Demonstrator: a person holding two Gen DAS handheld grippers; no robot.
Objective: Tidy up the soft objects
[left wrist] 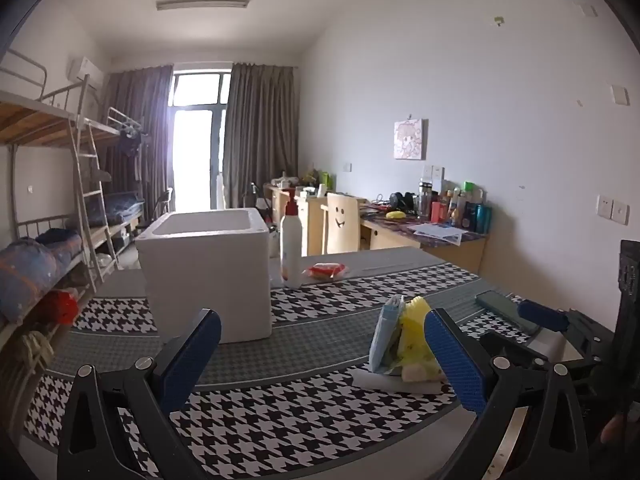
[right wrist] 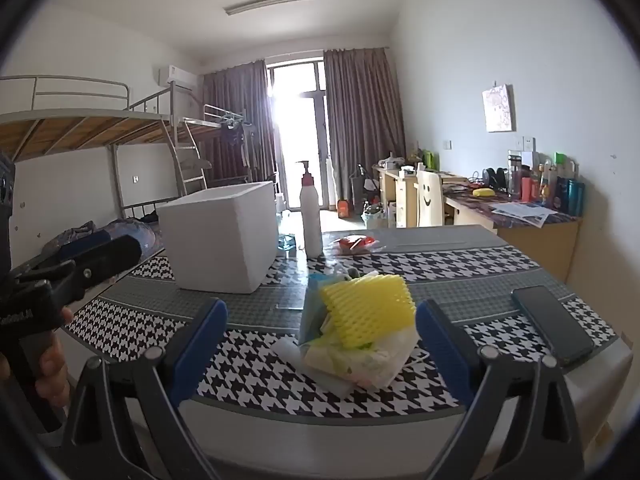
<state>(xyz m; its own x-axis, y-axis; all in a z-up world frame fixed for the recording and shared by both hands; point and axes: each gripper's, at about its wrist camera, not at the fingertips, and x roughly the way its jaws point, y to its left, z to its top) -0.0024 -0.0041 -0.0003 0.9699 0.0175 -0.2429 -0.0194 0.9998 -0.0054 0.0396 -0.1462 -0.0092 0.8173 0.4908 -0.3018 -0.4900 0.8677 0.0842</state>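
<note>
right gripper (right wrist: 320, 336) spread | left gripper (left wrist: 320, 356) spread | soft pile (right wrist: 360, 332) ahead | foam box (right wrist: 222, 236), bottle (right wrist: 310, 216) behind

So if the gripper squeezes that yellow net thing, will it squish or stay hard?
The yellow foam net probably squishes: its open mesh looks soft. It likely weighs little, resting atop a loose pile without flattening it. It may spring back.

Desk (right wrist: 460, 268) layout

Box (right wrist: 220, 236) at left, bottle (right wrist: 311, 216) just right of it; soft pile (right wrist: 360, 328) in front; phone (right wrist: 552, 324) at right.
</note>
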